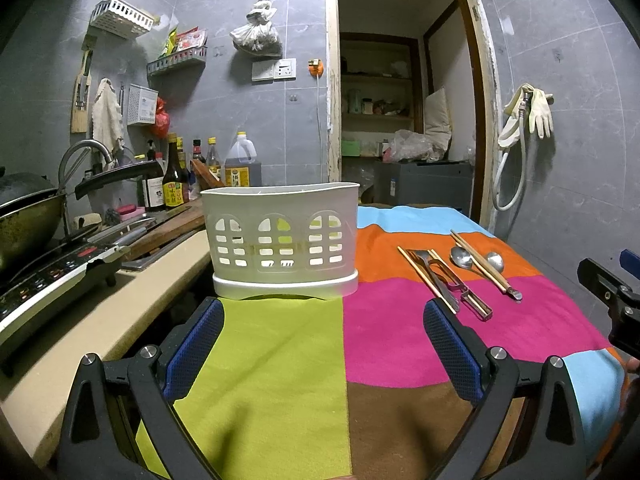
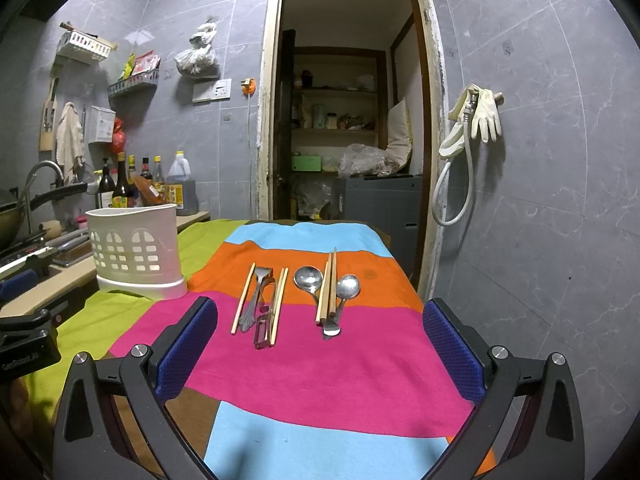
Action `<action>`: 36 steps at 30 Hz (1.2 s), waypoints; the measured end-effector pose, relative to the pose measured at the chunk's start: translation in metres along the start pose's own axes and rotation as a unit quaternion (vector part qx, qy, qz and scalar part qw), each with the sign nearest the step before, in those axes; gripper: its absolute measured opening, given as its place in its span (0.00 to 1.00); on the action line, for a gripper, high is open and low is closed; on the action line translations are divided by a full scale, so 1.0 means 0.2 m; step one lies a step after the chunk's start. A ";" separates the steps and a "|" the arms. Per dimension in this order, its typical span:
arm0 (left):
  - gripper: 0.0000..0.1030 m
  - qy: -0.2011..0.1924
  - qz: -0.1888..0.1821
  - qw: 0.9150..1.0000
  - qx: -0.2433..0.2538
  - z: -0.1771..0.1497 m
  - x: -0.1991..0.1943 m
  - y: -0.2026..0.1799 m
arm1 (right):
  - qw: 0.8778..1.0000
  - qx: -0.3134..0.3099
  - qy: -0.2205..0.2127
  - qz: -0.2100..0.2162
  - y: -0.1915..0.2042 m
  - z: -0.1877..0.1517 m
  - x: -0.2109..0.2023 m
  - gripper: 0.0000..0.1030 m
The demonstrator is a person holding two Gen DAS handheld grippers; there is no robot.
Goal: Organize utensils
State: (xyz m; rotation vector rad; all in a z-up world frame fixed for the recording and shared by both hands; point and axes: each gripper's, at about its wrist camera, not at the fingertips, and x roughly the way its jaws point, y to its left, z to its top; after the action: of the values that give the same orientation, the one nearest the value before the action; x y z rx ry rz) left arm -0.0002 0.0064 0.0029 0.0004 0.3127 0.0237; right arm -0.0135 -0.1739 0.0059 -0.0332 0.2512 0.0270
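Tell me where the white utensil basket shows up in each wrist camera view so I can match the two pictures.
Left wrist view: the white utensil basket stands centre frame, straight ahead of the open left gripper, on the green cloth.
Right wrist view: the basket sits at the left, beside the orange stripe.
Shared landmark: the doorway behind the table.

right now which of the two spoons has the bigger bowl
The left spoon, between the peeler and the paired chopsticks; its bowl is clearly wider than the right spoon.

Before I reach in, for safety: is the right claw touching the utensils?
Apart. The right wrist view shows the open right claw short of the utensils, bare pink cloth between them.
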 end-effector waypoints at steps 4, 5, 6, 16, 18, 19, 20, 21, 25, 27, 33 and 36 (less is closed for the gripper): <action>0.95 0.000 0.000 1.000 -0.001 0.00 0.01 0.01 | 1.000 0.000 0.000 0.000 0.01 0.00 0.00 1.00; 0.95 0.000 0.001 1.000 -0.001 0.01 0.01 0.01 | 1.000 0.000 0.000 0.000 0.01 0.00 0.00 1.00; 0.95 0.001 0.001 1.000 -0.002 0.01 0.00 0.02 | 1.000 0.000 0.000 -0.001 0.01 0.00 0.00 1.00; 0.95 0.000 0.001 1.000 -0.001 0.00 -0.01 0.00 | 1.000 -0.001 0.001 0.000 0.01 0.00 0.00 1.00; 0.95 0.000 0.000 1.000 -0.001 0.00 -0.01 -0.01 | 1.000 -0.001 0.001 -0.001 0.01 0.00 0.00 1.00; 0.95 0.000 0.000 1.000 -0.001 0.00 -0.01 -0.01 | 1.000 -0.001 0.001 -0.001 0.01 0.00 0.00 1.00; 0.95 -0.001 0.000 1.000 -0.001 0.00 -0.01 -0.01 | 1.000 -0.001 0.001 -0.001 0.01 0.00 0.00 1.00; 0.95 -0.001 0.000 1.000 -0.001 0.00 -0.01 0.00 | 1.000 -0.002 0.001 -0.001 0.01 0.00 0.00 1.00; 0.95 -0.001 0.000 1.000 -0.001 0.00 -0.01 -0.01 | 1.000 -0.001 0.001 0.000 0.01 -0.01 0.00 1.00; 0.95 0.000 0.000 1.000 0.000 0.00 -0.01 0.00 | 1.000 0.000 0.002 0.000 0.01 -0.01 0.00 1.00; 0.95 0.001 0.001 1.000 -0.003 -0.01 0.00 0.00 | 1.000 0.000 0.002 -0.001 0.04 -0.01 0.02 1.00; 0.95 0.001 0.001 1.000 -0.002 -0.01 0.00 0.00 | 1.000 0.000 0.002 -0.001 0.04 -0.01 0.02 1.00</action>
State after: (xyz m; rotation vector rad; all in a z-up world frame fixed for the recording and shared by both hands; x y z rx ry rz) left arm -0.0014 0.0072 0.0018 -0.0038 0.3150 0.0257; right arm -0.0104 -0.1667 0.0029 -0.0342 0.2557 0.0256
